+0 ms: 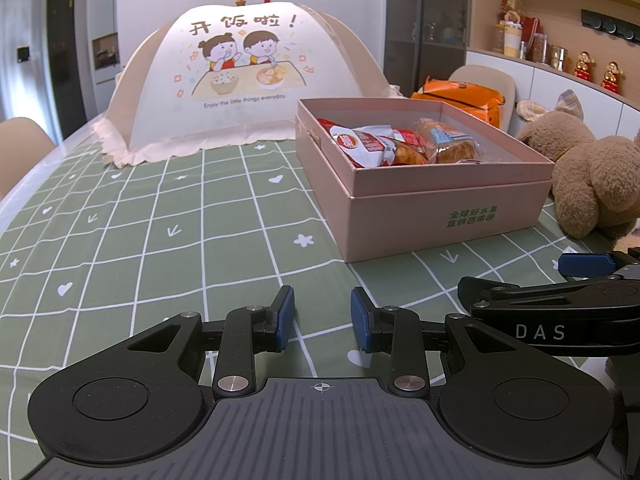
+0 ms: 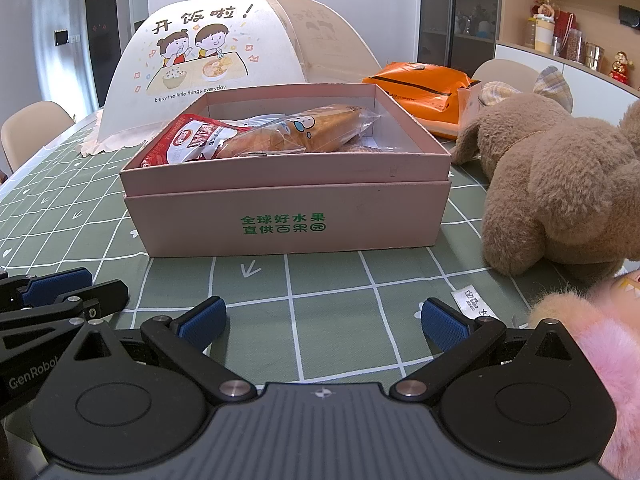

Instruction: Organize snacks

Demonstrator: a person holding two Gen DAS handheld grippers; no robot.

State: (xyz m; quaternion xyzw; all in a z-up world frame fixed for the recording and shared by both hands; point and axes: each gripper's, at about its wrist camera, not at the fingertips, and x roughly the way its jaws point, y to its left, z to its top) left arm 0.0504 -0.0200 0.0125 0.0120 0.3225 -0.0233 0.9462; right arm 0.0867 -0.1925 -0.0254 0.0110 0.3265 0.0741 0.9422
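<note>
1. While both of my tools hover low over the green checked tablecloth [image 1: 160, 220] on the bench, neither grips anything.
2. My left tool [image 1: 322, 319] has its blue pads parted a little, with only cloth between them.
3. My right tool [image 2: 323, 322] is spread much wider, likewise with nothing between its pads.
4. Ahead of the right tool, and ahead and to the right of the left one, sits the pink box [image 2: 288, 216], nested in its own lid, with green Chinese print on the near wall.
5. Inside the box lie the snacks: a red-and-white snack packet [image 2: 192, 140] toward the left, and a clear-wrapped bread loaf [image 2: 296, 132] lying partly across it.
6. From the left wrist view I also see a second wrapped bread [image 1: 448, 144] with a blue label, beside the red-and-white packets [image 1: 360, 144].
7. Beyond the box, to the right, an orange bag [image 2: 420, 88] lies on the bench.
8. A brown plush toy [image 2: 560, 184] with a plaid bow lies to the right of the box, just beside it.
9. Pink fluffy fabric [image 2: 600, 360] presses up against my right tool's right side.
10. Farther ahead and left of the box stands a domed mesh food cover [image 1: 240, 80] printed with two cartoon children.
11. My two tools sit side by side, each showing at the edge of the other's view.
</note>
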